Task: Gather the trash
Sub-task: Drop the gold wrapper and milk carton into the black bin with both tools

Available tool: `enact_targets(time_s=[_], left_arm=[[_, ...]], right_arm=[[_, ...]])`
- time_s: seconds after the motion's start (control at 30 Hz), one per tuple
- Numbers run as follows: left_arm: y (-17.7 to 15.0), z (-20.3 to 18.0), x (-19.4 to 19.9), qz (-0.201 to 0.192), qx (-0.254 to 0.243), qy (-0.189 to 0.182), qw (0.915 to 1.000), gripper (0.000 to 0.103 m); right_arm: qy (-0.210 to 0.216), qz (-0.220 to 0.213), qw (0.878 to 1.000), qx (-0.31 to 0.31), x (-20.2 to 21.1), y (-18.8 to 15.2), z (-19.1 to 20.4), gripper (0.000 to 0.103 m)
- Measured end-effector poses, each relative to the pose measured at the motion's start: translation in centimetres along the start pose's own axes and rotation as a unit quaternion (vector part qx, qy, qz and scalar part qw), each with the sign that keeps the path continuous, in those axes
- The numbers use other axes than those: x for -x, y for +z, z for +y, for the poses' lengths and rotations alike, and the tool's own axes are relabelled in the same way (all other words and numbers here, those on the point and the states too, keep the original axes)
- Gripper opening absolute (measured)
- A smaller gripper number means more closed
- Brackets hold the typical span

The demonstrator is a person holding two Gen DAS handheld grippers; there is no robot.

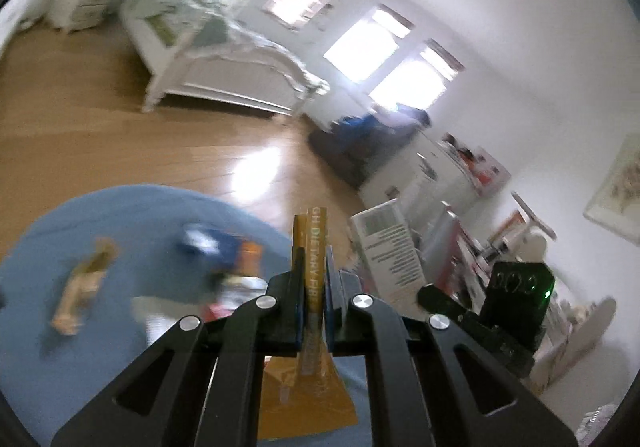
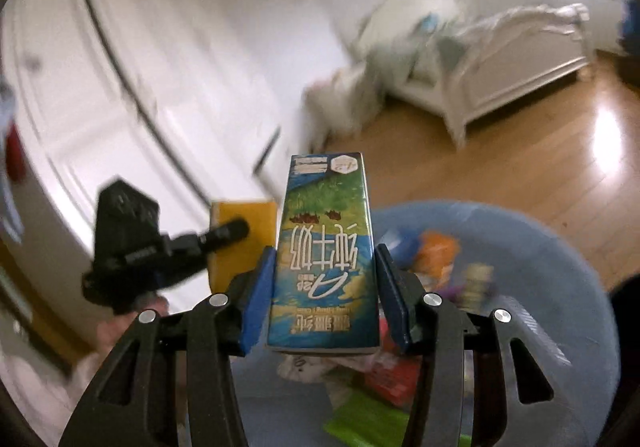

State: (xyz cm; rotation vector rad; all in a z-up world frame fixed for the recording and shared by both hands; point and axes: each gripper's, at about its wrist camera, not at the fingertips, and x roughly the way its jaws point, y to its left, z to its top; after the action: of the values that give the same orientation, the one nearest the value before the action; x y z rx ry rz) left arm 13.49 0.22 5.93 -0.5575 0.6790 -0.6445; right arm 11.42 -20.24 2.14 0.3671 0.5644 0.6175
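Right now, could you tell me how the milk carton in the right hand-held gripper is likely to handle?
The milk carton looks stiff: its flat walls show no dents between the pads of the right hand-held gripper. As trash it is probably empty, so light. Its glossy print may be a little slippery.

floor (image 1: 100, 119): my wood boards, glossy, with window glare on them
blue basin (image 1: 48, 271): rests on the floor below my tongs, holding blurred wrappers and scraps
white bed (image 1: 224, 71): stands on the floor, well apart from the basin
boxes (image 1: 388, 247): upright beside the basin, along the wall
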Motion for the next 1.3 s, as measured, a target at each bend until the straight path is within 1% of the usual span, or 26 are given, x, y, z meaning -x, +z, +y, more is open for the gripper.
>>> enact_targets(time_s=[0.03, 0.1, 0.13, 0.2, 0.27, 0.3, 0.37, 0.4, 0.47, 0.5, 0.53, 0.57, 0.63, 0.73, 0.8, 0.87, 1.07, 1.1, 1.17, 1.2, 1.23, 1.27, 1.3], left_arm=[[0.0, -1.5, -1.4, 0.01, -0.01, -0.013, 0.9998, 0.008], [-0.3, -4.2, -4.8, 0.033, -0.029, -0.03, 0.9986, 0.008], [-0.6, -5.1, -6.1, 0.042, -0.033, -0.038, 0.9978, 0.008], [-1.4, -7.1, -9.4, 0.063, -0.044, -0.057, 0.9954, 0.008], [-2.6, -9.6, -13.6, 0.087, -0.05, -0.08, 0.9917, 0.008], [-3.5, -10.3, -14.8, 0.096, -0.05, -0.086, 0.9904, 0.008], [-5.2, -12.1, -19.1, 0.125, -0.052, -0.097, 0.9859, 0.008], [-6.0, -12.9, -20.3, 0.133, -0.055, -0.099, 0.9846, 0.008], [-7.6, -14.1, -24.2, 0.16, -0.06, -0.098, 0.9805, 0.008], [-8.2, -14.6, -25.3, 0.166, -0.062, -0.096, 0.9795, 0.008], [-8.8, -15.0, -26.9, 0.173, -0.068, -0.093, 0.9781, 0.008], [-9.5, -15.4, -28.2, 0.179, -0.074, -0.088, 0.977, 0.008], [-10.5, -15.8, -30.0, 0.191, -0.077, -0.079, 0.9754, 0.008], [-11.6, -15.6, -31.9, 0.206, -0.082, -0.069, 0.9727, 0.008], [-12.1, -15.7, -32.5, 0.21, -0.087, -0.064, 0.9717, 0.008], [-12.5, -15.7, -33.2, 0.215, -0.089, -0.059, 0.9708, 0.008], [-12.5, -16.1, -34.0, 0.217, -0.097, -0.053, 0.9698, 0.008], [-12.7, -16.4, -34.5, 0.216, -0.099, -0.049, 0.9702, 0.011], [-12.6, -16.5, -34.5, 0.207, -0.106, -0.037, 0.9719, 0.012], [-12.5, -16.6, -34.4, 0.203, -0.112, -0.029, 0.9723, 0.019], [-12.5, -16.6, -34.3, 0.201, -0.116, -0.024, 0.9724, 0.041], [-12.4, -16.6, -34.0, 0.198, -0.118, -0.019, 0.9727, 0.056], [-12.2, -16.7, -33.4, 0.187, -0.121, -0.014, 0.9748, 0.078]], right_arm=[[-0.028, -0.029, 0.999, -0.003, 2.6, -0.4, -1.2, 0.049], [-0.05, -0.055, 0.997, -0.019, 5.9, -1.2, -3.7, 0.049], [-0.06, -0.072, 0.995, -0.037, 7.3, -1.9, -5.3, 0.049], [-0.088, -0.093, 0.99, -0.061, 9.5, -2.7, -8.3, 0.049], [-0.123, -0.103, 0.983, -0.094, 11.2, -4.4, -11.9, 0.049], [-0.132, -0.109, 0.979, -0.112, 11.6, -4.9, -13.9, 0.049], [-0.144, -0.117, 0.97, -0.154, 13.6, -6.5, -17.9, 0.049], [-0.151, -0.119, 0.966, -0.172, 13.7, -7.3, -19.3, 0.049], [-0.157, -0.119, 0.956, -0.216, 14.5, -9.4, -23.1, 0.049], [-0.157, -0.119, 0.952, -0.233, 15.5, -10.4, -25.0, 0.049], [-0.16, -0.121, 0.946, -0.255, 15.8, -11.3, -26.8, 0.05], [-0.162, -0.121, 0.942, -0.268, 15.5, -11.9, -28.0, 0.05], [-0.164, -0.12, 0.934, -0.293, 14.8, -13.5, -29.9, 0.05], [-0.165, -0.116, 0.927, -0.315, 14.4, -14.3, -32.2, 0.05], [-0.164, -0.114, 0.926, -0.321, 14.5, -15.0, -33.1, 0.05], [-0.161, -0.112, 0.925, -0.325, 14.7, -15.5, -33.1, 0.05], [-0.158, -0.109, 0.92, -0.342, 13.5, -15.3, -34.9, 0.05], [-0.161, -0.107, 0.919, -0.344, 13.5, -15.4, -35.1, 0.051], [-0.164, -0.106, 0.917, -0.349, 13.7, -15.6, -34.9, 0.053], [-0.164, -0.107, 0.915, -0.352, 13.8, -15.6, -35.0, 0.062], [-0.166, -0.111, 0.914, -0.353, 13.9, -15.7, -35.0, 0.074], [-0.168, -0.119, 0.913, -0.353, 14.2, -15.7, -34.8, 0.078], [-0.168, -0.122, 0.913, -0.352, 14.3, -15.6, -34.6, 0.079]])
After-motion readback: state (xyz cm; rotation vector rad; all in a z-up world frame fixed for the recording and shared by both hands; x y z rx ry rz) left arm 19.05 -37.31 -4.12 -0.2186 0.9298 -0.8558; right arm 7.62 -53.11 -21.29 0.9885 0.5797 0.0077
